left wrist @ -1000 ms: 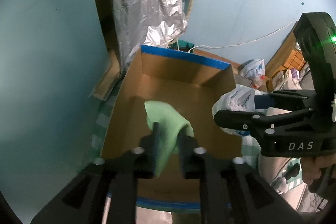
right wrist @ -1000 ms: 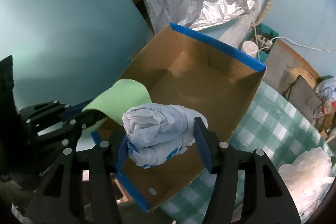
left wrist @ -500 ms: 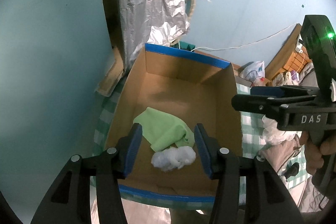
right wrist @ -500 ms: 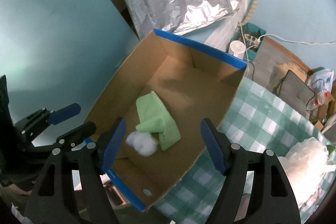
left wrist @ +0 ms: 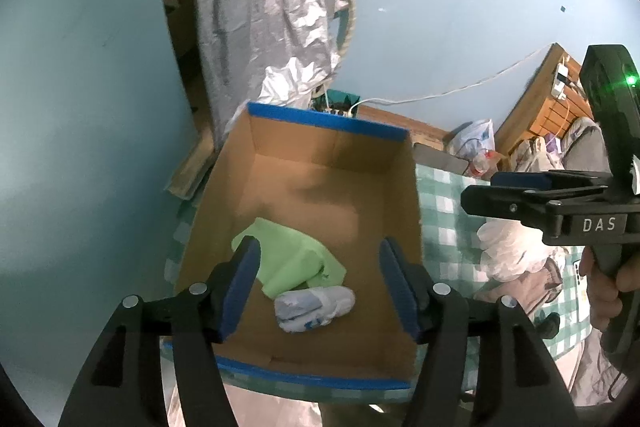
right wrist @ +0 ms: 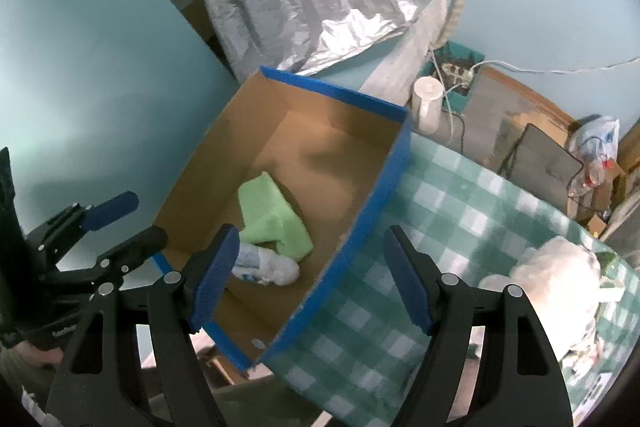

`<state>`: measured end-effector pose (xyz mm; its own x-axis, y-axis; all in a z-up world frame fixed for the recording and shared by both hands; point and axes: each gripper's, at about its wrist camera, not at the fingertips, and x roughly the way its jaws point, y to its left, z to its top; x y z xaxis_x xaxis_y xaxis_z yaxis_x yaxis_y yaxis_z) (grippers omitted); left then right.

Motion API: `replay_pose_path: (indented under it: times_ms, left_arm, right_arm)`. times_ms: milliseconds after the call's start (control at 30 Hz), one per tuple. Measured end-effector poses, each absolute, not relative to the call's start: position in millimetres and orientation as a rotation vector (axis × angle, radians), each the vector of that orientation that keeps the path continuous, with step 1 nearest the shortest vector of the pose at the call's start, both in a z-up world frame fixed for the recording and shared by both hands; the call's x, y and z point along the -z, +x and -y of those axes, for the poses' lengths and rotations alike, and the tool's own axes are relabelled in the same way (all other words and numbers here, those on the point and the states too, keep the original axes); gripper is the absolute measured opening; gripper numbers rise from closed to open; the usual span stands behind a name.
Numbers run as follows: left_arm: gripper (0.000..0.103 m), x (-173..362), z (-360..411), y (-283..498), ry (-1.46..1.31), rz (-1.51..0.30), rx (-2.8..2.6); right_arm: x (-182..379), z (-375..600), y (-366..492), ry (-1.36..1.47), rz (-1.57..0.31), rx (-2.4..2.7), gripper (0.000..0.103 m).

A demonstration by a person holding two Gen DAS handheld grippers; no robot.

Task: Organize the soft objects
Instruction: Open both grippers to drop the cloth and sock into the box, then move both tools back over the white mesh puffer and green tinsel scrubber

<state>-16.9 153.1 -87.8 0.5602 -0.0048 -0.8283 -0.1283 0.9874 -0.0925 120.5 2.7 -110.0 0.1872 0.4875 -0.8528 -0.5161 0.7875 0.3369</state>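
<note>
Cardboard box [left wrist: 316,187], blue tape on its rim, is sitting open-topped at the edge of a green checked tablecloth [right wrist: 460,211]; everything below is placed against this box.

Green cloth [left wrist: 288,263] is lying folded on the box floor, in the near half, toward the left wall as the left wrist camera sees it. Its long axis is running on a slant from the left wall toward the middle of the floor, one folded end lapping over the other.

White bundle [left wrist: 314,307], crumpled with blue print on it, is lying on the box floor just nearer the near wall than the cloth, touching the cloth's near edge. Its long axis is running roughly crosswise to the box, parallel to the near wall.

Left gripper [left wrist: 320,287] is hanging above the near end of the box, pointing steeply down into it. Its jaws have just been opening; the blue pads are standing spread, nothing pressed between them, cloth and bundle lying loose on the floor below.

Right gripper [right wrist: 312,279] is pointing down over the box's right-hand wall and near corner, straddling the taped rim from above. Its jaws have just been opening and are standing wide, holding nothing.

A second white bundle [right wrist: 552,275] is resting on the tablecloth, outside the box, well right of it.
</note>
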Motion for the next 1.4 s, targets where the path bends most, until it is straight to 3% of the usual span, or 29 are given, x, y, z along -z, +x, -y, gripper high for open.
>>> replay_pose_path:
  times_ms: [1400]
  left_arm:
    - [0.072,73.5,14.3,45.4,0.016,-0.956,0.151]
  right_arm:
    - [98.1,194.6,131.8,0.068,-1.156,-0.449,0.076]
